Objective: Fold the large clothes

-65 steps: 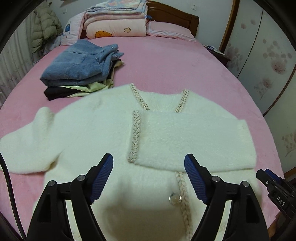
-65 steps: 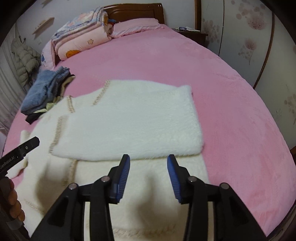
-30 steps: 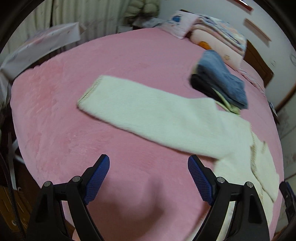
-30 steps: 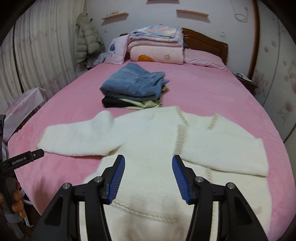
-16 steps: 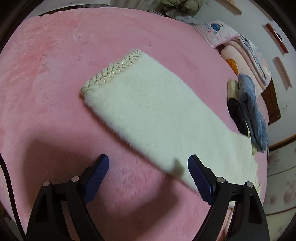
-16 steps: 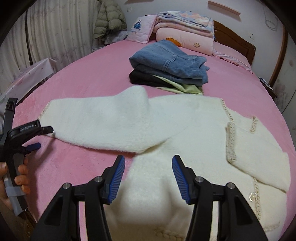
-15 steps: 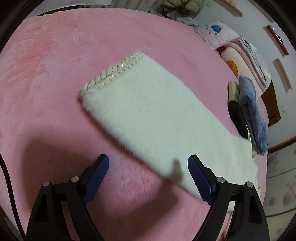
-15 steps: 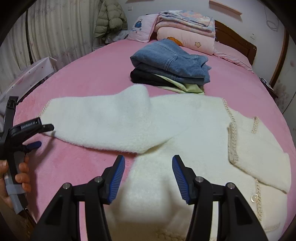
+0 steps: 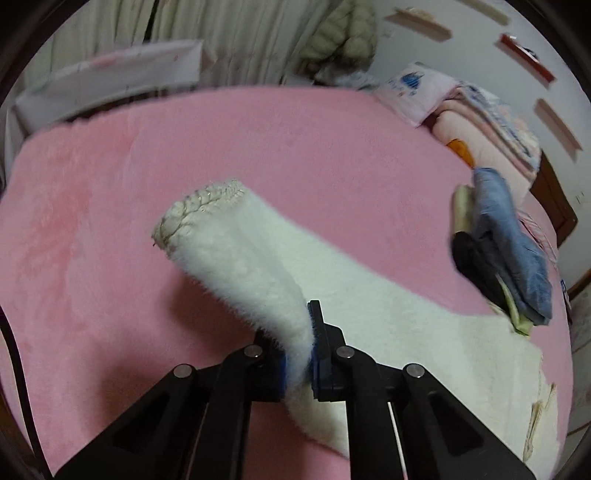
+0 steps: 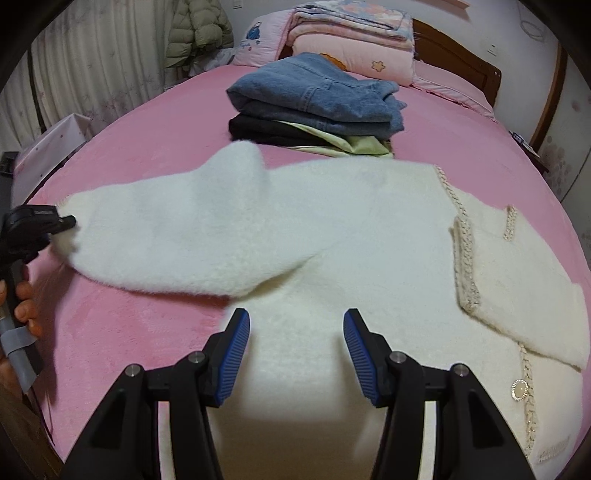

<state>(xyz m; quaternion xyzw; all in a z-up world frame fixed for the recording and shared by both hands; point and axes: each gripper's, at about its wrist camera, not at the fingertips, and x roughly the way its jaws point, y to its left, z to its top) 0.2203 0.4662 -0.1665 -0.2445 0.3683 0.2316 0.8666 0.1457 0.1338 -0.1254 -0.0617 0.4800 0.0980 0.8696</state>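
A fluffy white cardigan [image 10: 351,236] with braided trim lies spread on the pink bed [image 10: 147,147]. Its right sleeve [image 10: 517,291] is folded across the chest. My left gripper [image 9: 301,347] is shut on the edge of the outstretched left sleeve [image 9: 236,266] and lifts it, so the braided cuff [image 9: 195,210] curls up off the bed. It also shows at the far left of the right wrist view [image 10: 40,218]. My right gripper [image 10: 295,347] is open and empty, hovering over the cardigan's lower body.
A stack of folded clothes topped with blue jeans [image 10: 317,99] sits beyond the cardigan, also in the left wrist view [image 9: 506,251]. Folded quilts and pillows [image 10: 351,29] lie at the wooden headboard. A white box [image 9: 110,77] and curtains stand beside the bed.
My left gripper closed on the left sleeve's edge and raised it; it was open above the flat sleeve before. My right gripper stays open and moved slightly closer.
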